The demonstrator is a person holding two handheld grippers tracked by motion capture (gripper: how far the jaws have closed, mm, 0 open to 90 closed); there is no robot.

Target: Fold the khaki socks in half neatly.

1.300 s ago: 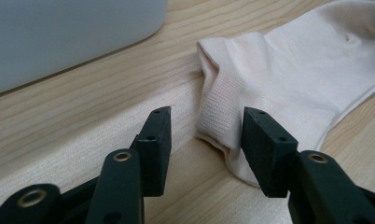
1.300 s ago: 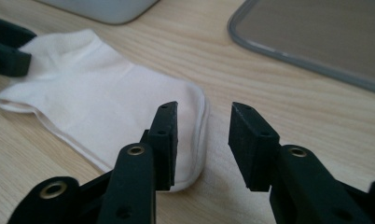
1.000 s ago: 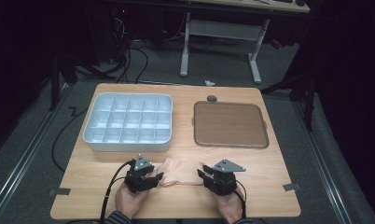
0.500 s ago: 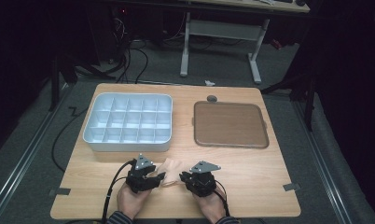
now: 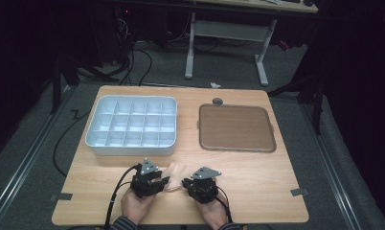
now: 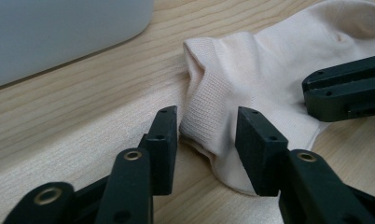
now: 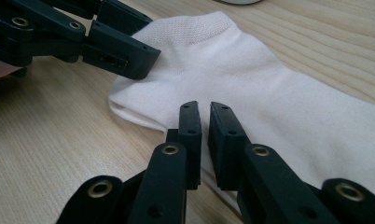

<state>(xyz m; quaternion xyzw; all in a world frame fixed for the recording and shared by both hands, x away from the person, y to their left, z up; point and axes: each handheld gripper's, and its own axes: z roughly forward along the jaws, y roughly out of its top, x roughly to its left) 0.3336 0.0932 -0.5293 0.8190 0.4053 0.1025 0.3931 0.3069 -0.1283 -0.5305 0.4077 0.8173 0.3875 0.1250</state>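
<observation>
A pale cream sock (image 5: 174, 171) lies flat on the wooden surface (image 5: 257, 177) at its near edge, just in front of the grey compartment tray (image 5: 132, 125) and between the person's two hands. The left hand-held gripper (image 5: 158, 181) sits at the sock's left side; in the left gripper view its jaws stand partly apart around the ribbed cuff (image 6: 202, 114), having just been closing, with the cuff's edge between them. The left pad looks to be just touching the fabric while the right pad rests over it, though whether they actually pinch the cloth cannot be told from this angle. The right hand-held gripper (image 5: 186, 183) comes in from the sock's right side; in the right gripper view (image 7: 204, 112) its jaws have just been closing and now stand almost together, a thin slit left between them, their tips pressed down onto the sock's near edge. A fold of fabric may be caught in that slit, but the pads hide it. The brown tray (image 5: 236, 127) lies on the far right of the surface, well apart from both hands.
</observation>
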